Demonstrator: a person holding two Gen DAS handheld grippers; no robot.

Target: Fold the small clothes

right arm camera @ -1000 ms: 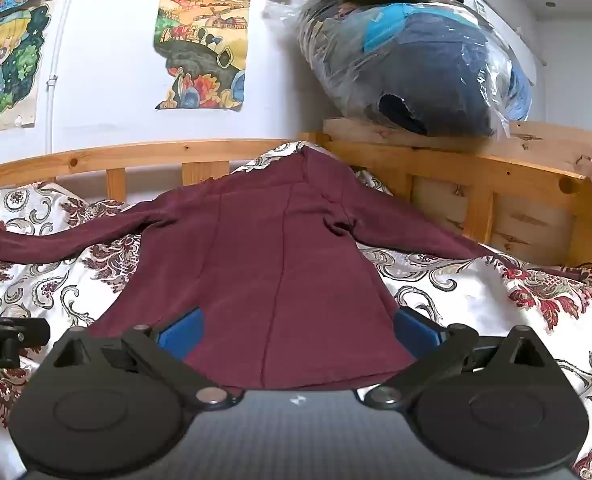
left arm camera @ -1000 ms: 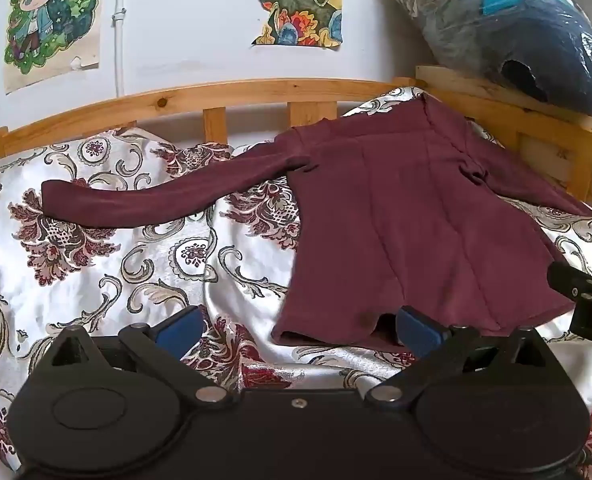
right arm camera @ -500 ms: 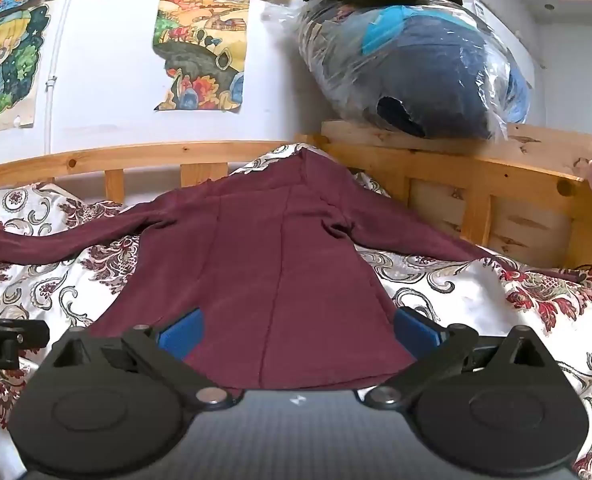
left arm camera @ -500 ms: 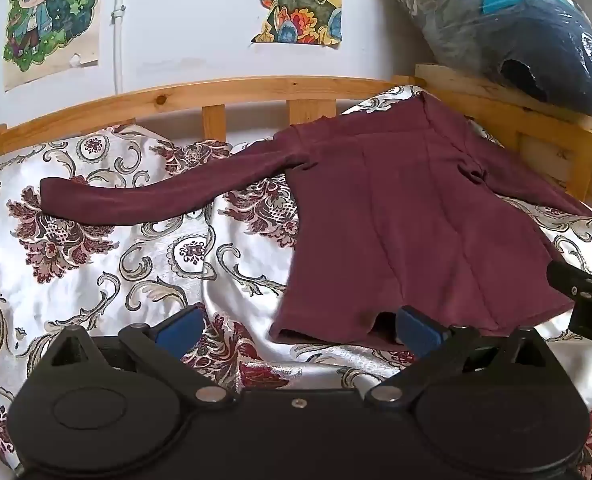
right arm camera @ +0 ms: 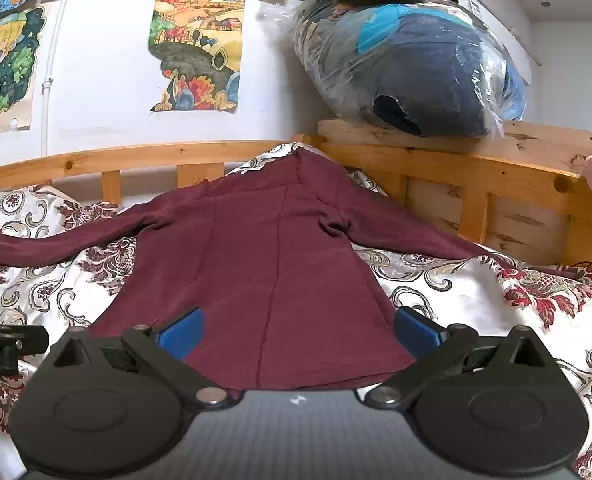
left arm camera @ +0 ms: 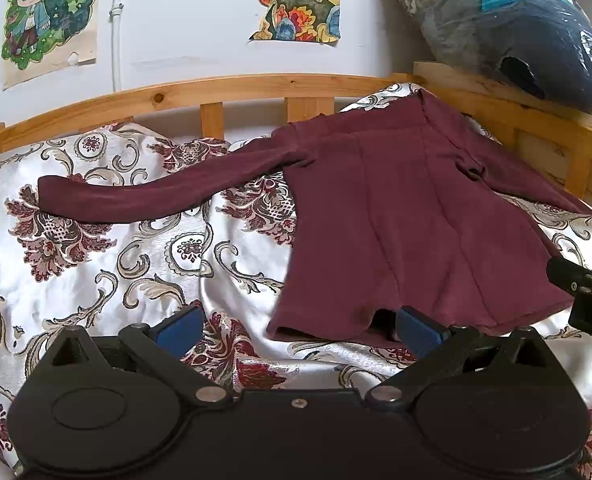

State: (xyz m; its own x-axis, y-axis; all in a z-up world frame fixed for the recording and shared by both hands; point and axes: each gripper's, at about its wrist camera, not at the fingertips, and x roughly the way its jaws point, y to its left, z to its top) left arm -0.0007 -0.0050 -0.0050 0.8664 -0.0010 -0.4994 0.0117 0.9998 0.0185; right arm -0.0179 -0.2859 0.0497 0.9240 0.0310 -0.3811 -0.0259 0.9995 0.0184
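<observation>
Maroon long-sleeved top lies flat on the floral bedspread, both sleeves spread, collar toward the wooden bed rail; position unchanged from a second ago. Left tool spread wide and empty, hovering at the hem's 9 o'clock corner, barely shifted. Right tool likewise spread, empty, over the hem's middle, as before. Bagged bedding sits at 1 o'clock.

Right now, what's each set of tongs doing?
Left tongs: open, holding nothing, at the maroon top's hem.
Right tongs: open, holding nothing, over the hem.
</observation>
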